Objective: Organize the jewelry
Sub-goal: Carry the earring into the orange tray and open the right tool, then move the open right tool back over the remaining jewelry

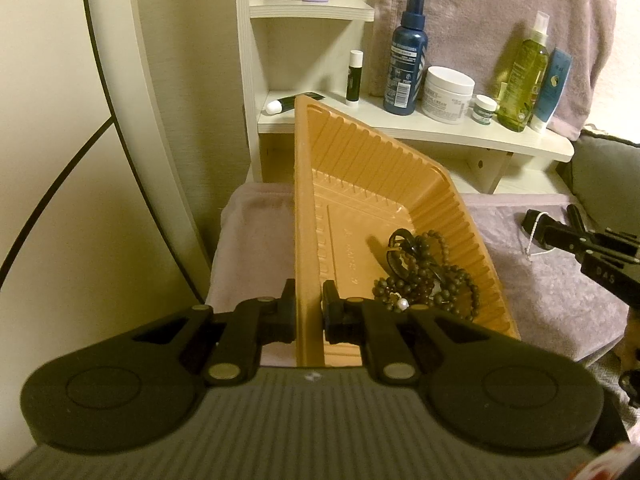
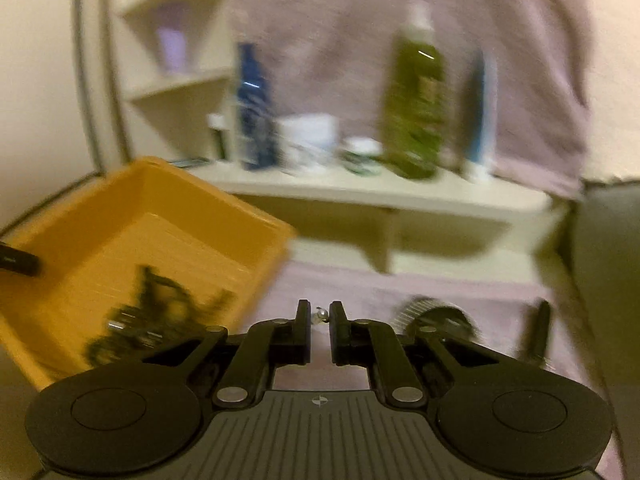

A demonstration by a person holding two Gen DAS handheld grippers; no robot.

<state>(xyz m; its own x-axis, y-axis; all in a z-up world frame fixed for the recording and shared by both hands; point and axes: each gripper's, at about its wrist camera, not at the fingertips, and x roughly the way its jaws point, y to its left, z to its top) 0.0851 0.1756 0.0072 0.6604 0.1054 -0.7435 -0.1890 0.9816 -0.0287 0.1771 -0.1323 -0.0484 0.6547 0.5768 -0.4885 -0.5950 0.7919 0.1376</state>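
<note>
An orange plastic tray (image 1: 360,168) stands tilted on a pink towel, and my left gripper (image 1: 309,300) is shut on its near wall. Dark bead bracelets (image 1: 424,276), a black ring-shaped piece and a small pearl (image 1: 403,303) lie in its low corner. At the right edge of the left wrist view, my right gripper (image 1: 554,216) hovers above the towel with a thin silver chain (image 1: 529,242) dangling from it. In the blurred right wrist view, my right gripper (image 2: 320,312) is shut on that chain (image 2: 321,314). The tray (image 2: 168,200) with its beads (image 2: 160,312) lies to its left.
A white shelf (image 1: 440,130) behind the tray carries a blue bottle (image 1: 404,56), a white cream jar (image 1: 448,94), a green bottle (image 1: 522,76) and small tubes. A ridged round item (image 2: 420,308) and a dark stick (image 2: 538,328) lie on the towel. A curved white frame (image 1: 132,92) rises at left.
</note>
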